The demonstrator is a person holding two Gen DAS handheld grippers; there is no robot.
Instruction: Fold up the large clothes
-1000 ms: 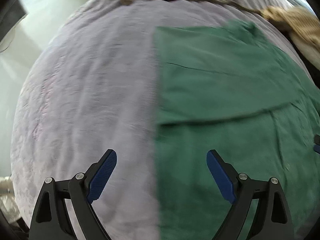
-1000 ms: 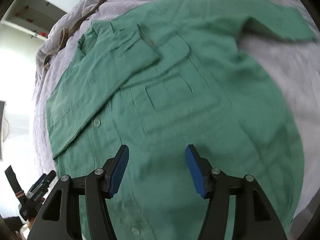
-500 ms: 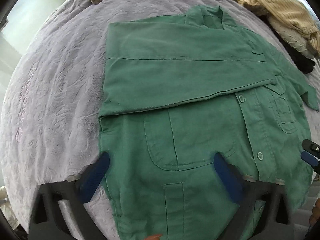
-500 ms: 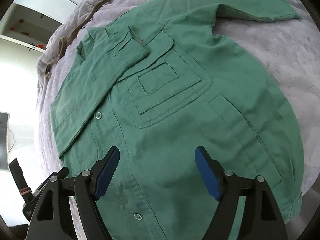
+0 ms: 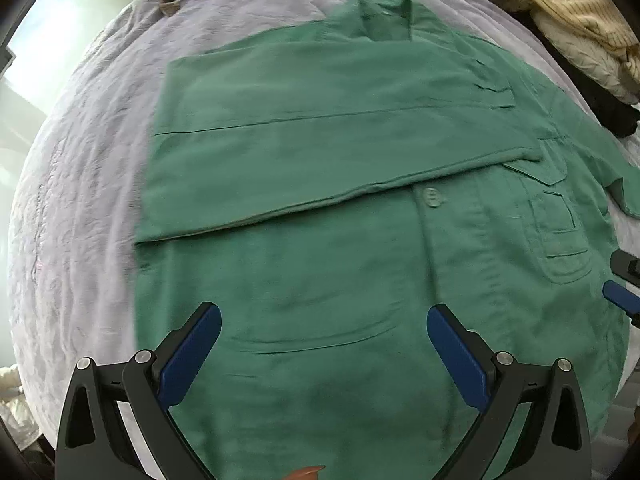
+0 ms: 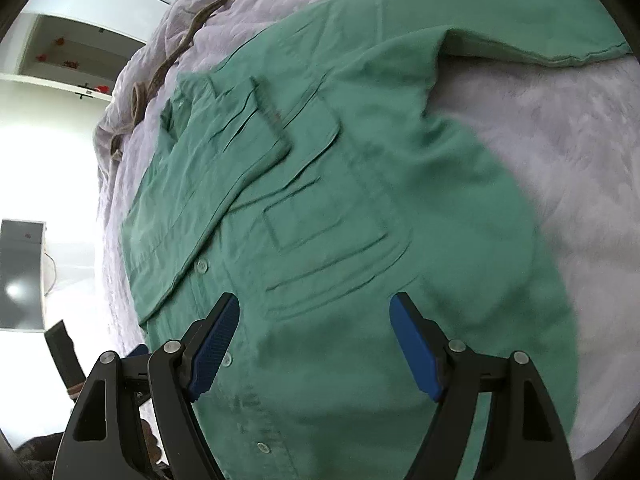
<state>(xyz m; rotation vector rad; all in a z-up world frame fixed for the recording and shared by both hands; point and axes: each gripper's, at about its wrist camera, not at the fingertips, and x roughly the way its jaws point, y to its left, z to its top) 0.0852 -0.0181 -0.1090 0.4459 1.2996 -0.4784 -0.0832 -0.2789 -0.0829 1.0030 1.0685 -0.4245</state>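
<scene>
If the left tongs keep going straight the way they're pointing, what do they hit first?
Most likely the green shirt. The left tongs stand open and empty, pointing steeply down at its front panel near the curved pocket seam, with nothing in between. How far above the cloth they are is unclear.

shirt [image 5: 360, 264] spread on bedspread [image 5: 80, 208], one sleeve [image 5: 320, 152] folded across its chest, clothes pile [image 5: 568, 20] beyond

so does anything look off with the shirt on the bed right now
Only that the fold is lopsided: one sleeve lies folded across the green shirt, while the other sleeve sticks out flat on the bedspread. No damage shows.
</scene>
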